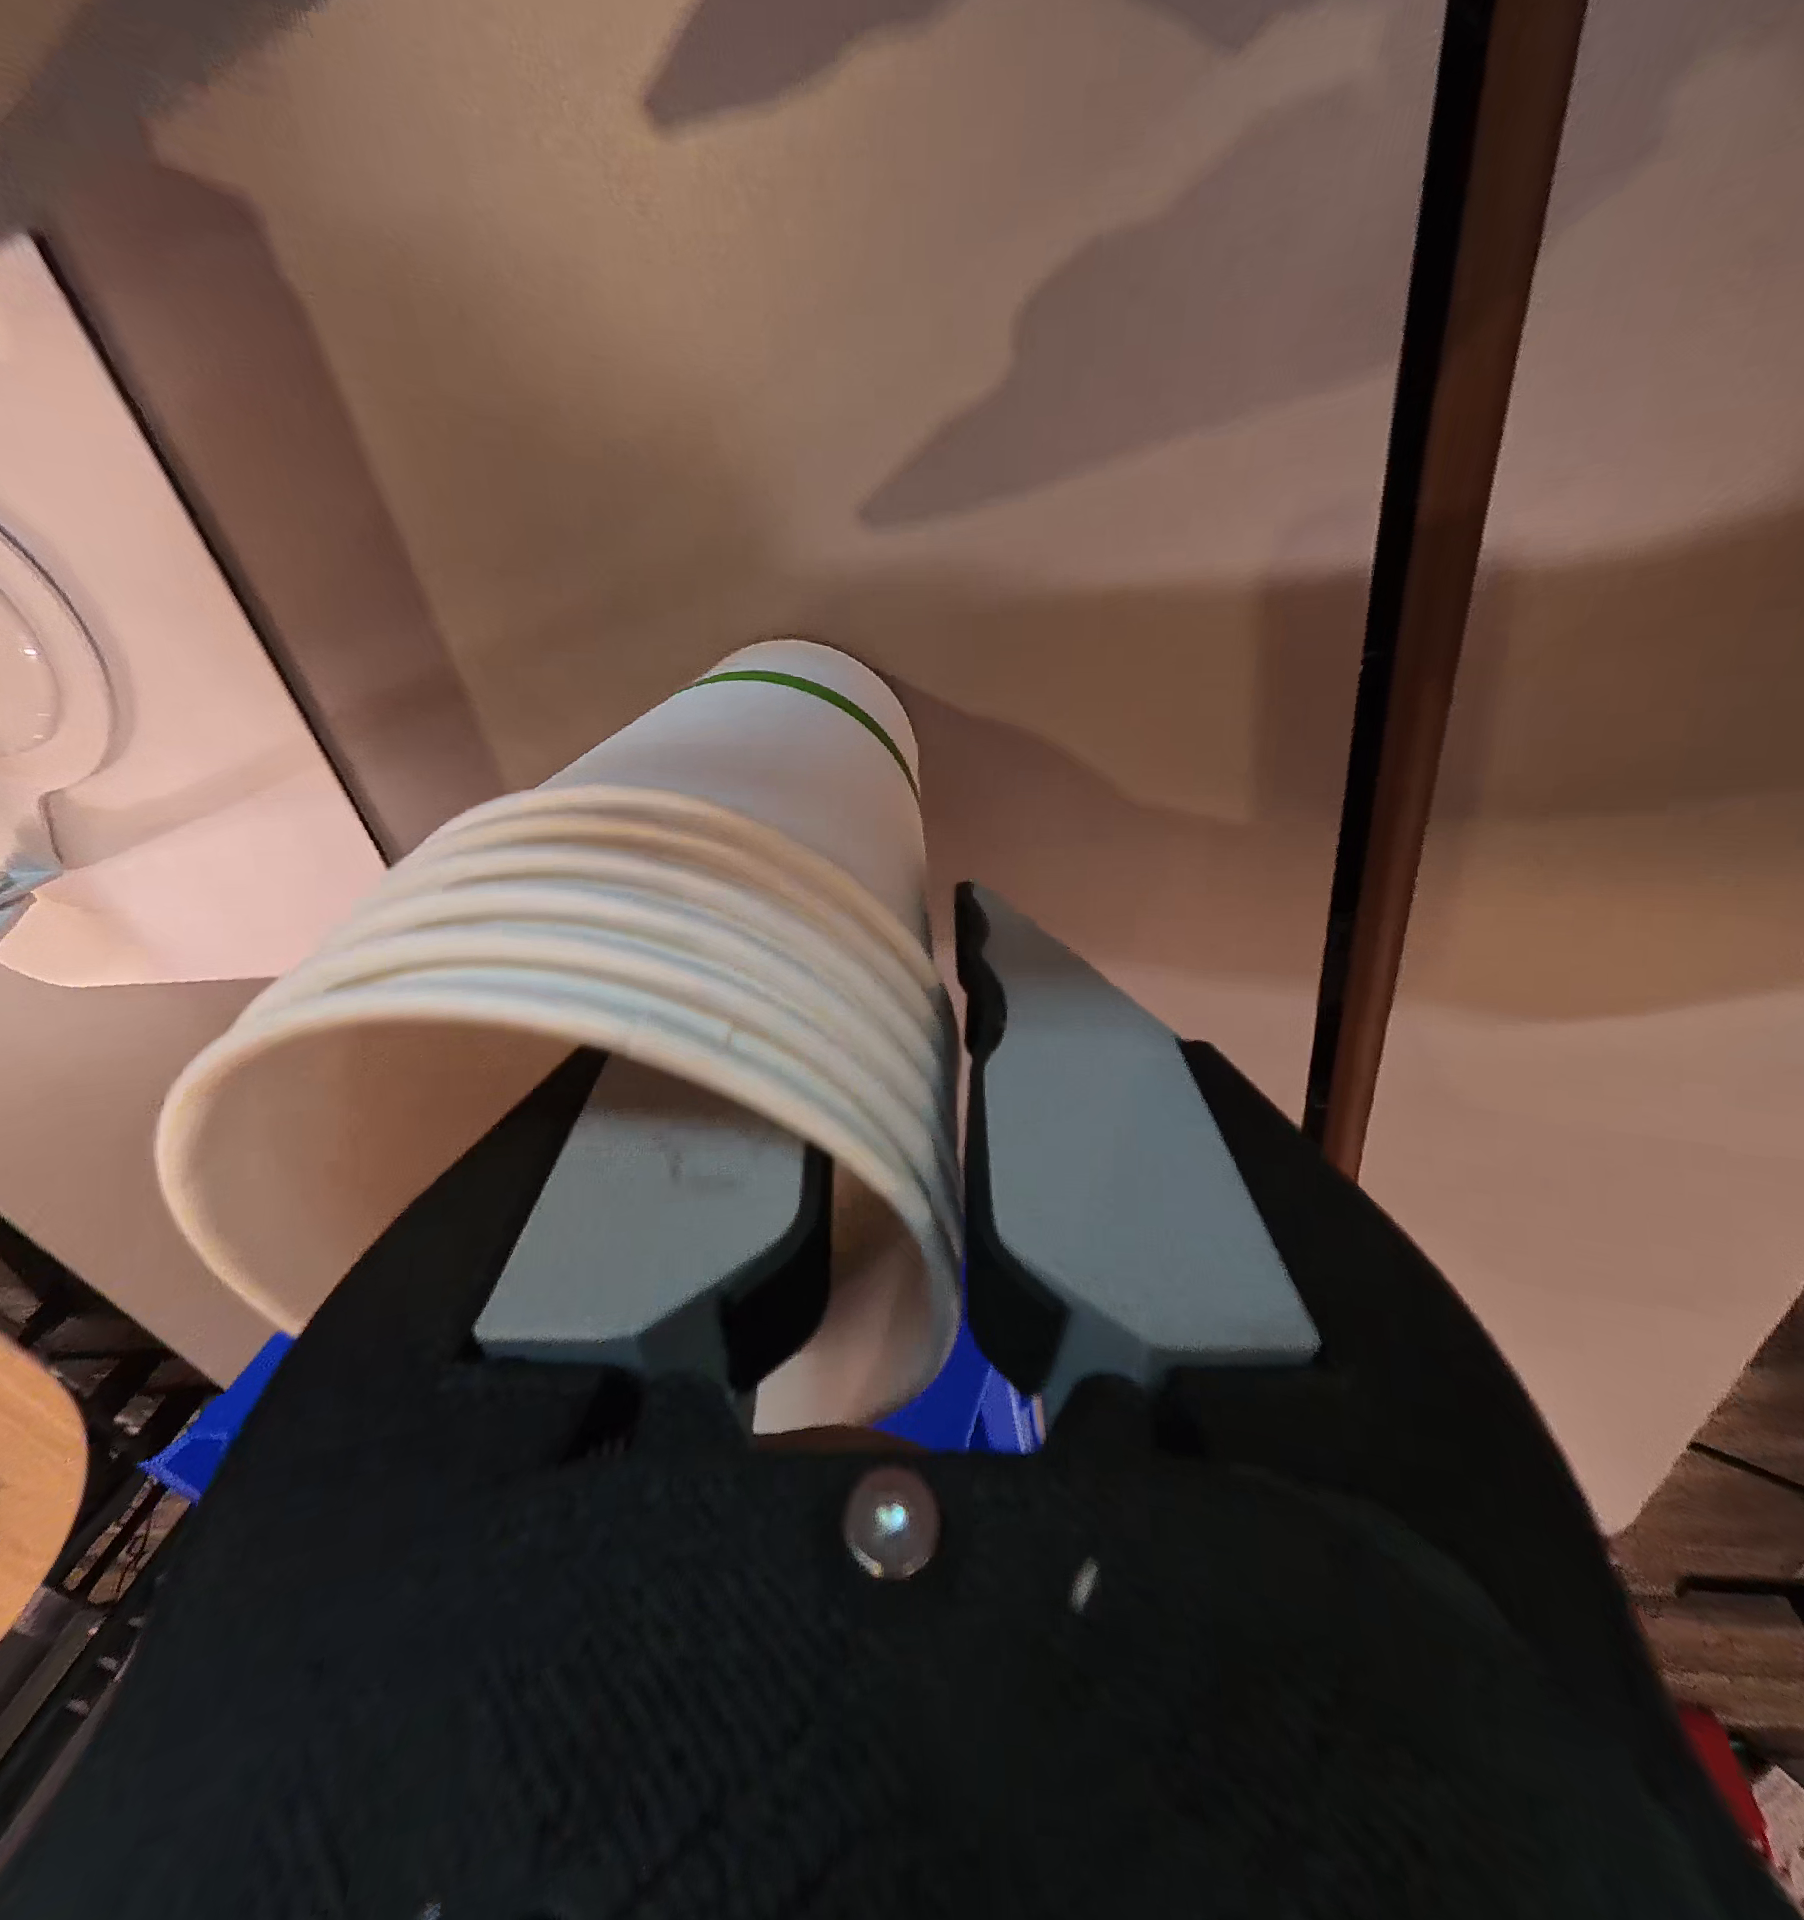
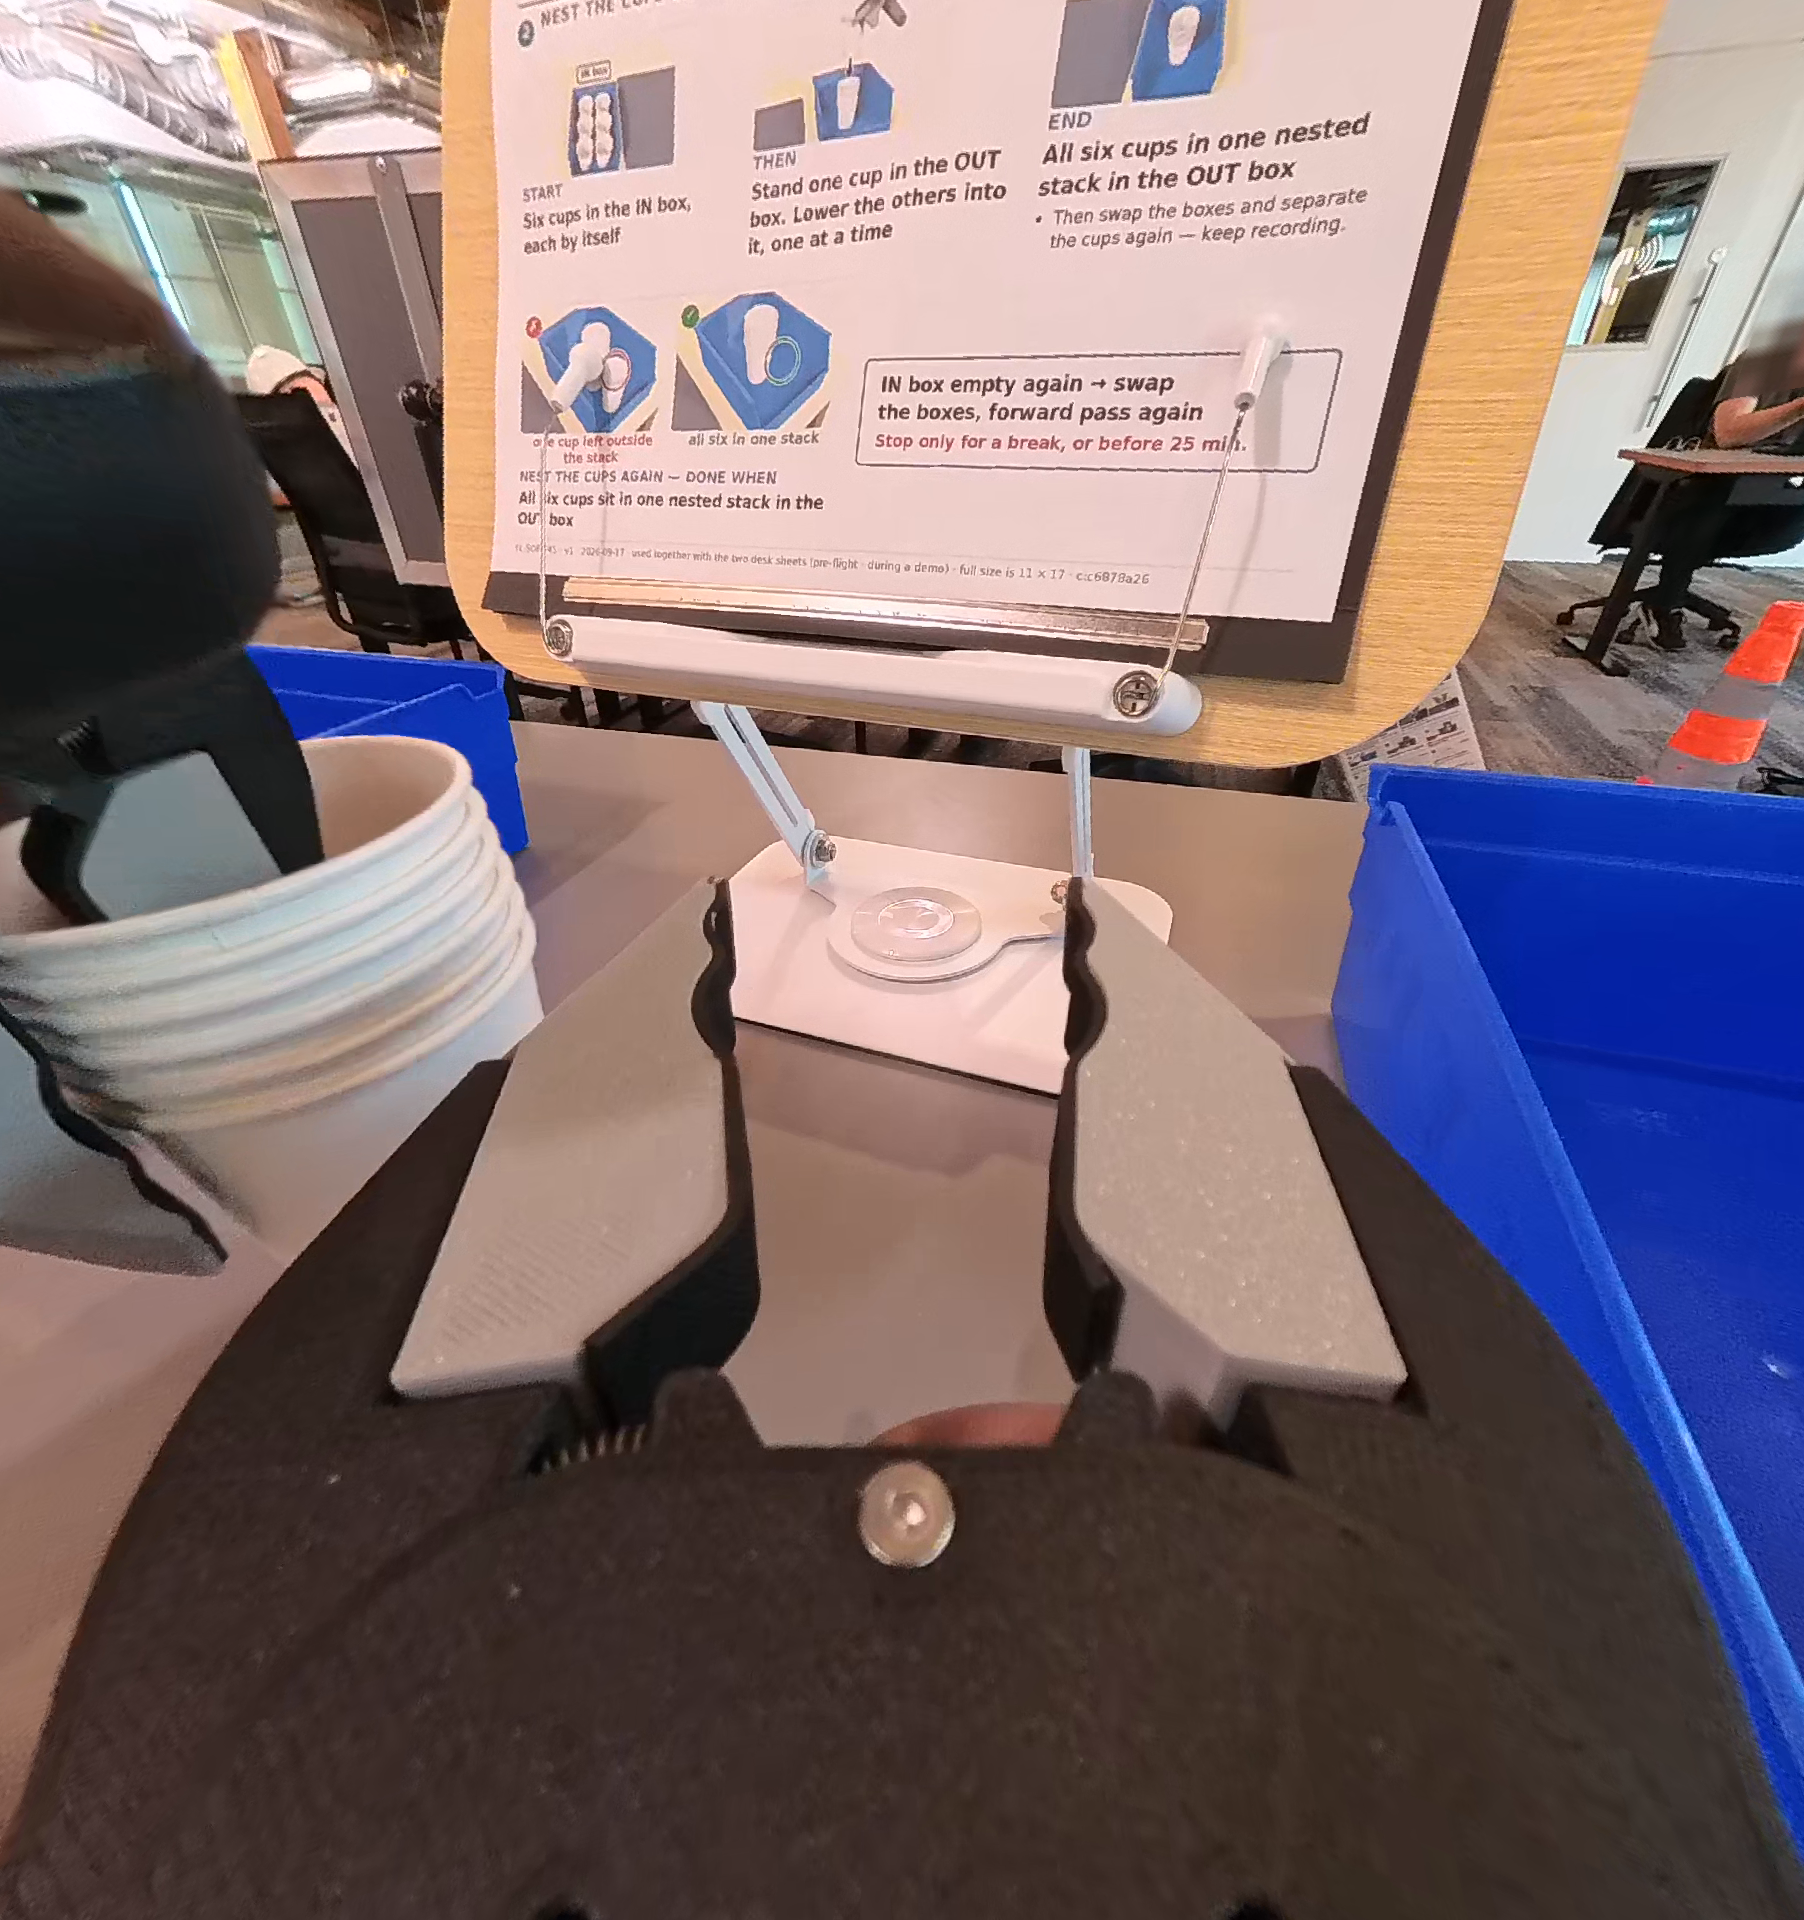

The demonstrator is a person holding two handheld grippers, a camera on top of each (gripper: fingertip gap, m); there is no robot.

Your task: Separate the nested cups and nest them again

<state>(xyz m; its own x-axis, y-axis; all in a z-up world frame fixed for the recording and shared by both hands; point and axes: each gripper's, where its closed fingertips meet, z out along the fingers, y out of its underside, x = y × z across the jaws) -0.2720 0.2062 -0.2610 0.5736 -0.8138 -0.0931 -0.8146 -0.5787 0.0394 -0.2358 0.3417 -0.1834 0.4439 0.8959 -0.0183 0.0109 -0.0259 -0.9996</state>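
While the left claw (image 1: 893, 1039) is pinching the cup stack's (image 1: 607, 997) wall, one finger inside, the right claw (image 2: 893, 935) is hanging wide beside it, above the bench (image 2: 617, 821).

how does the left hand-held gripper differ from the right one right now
The left hand-held gripper is shut on the wall of the nested cup stack, one finger inside the rim and one outside; the right hand-held gripper is open and holds nothing. The left carries the stack lifted and tilted; the right points at the white stand base on the table. Both have grey fingers on black bodies.
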